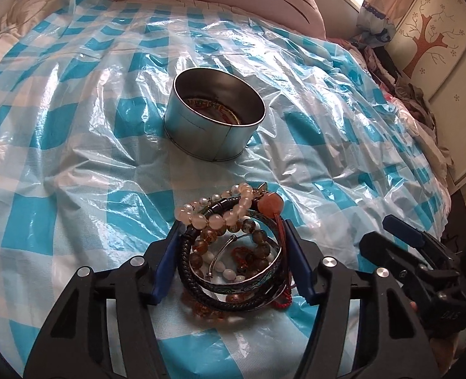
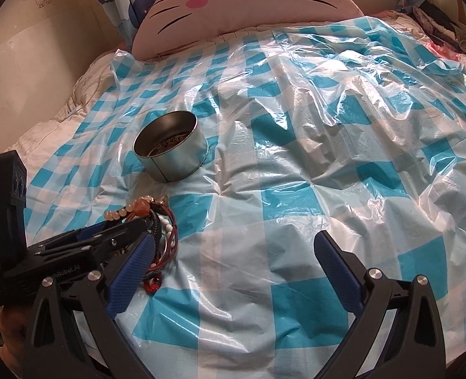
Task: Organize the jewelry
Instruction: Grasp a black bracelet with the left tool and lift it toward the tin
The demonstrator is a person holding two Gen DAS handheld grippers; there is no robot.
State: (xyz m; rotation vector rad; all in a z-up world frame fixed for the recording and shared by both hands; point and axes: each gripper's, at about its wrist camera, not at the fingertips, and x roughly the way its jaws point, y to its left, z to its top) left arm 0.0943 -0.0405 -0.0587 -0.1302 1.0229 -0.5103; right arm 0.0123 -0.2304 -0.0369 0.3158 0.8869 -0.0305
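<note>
the left black gripper with blue pads (image 1: 233, 262) is at six o'clock in its own view. its pads sit on both sides of a heap of bead bracelets and metal bangles (image 1: 233, 252) and seem to squeeze it. the heap lies on the crinkly blue and white check plastic sheet (image 1: 75, 158). it has pale pink beads, brown glass beads, a black braided ring, a silver bangle and a red string. at twelve o'clock from the heap stands a round silver tin (image 1: 214, 120). a patterned bangle is already inside, so i think the job is just begun. the right gripper (image 2: 242, 271) is spread wide and holds nothing.
</note>
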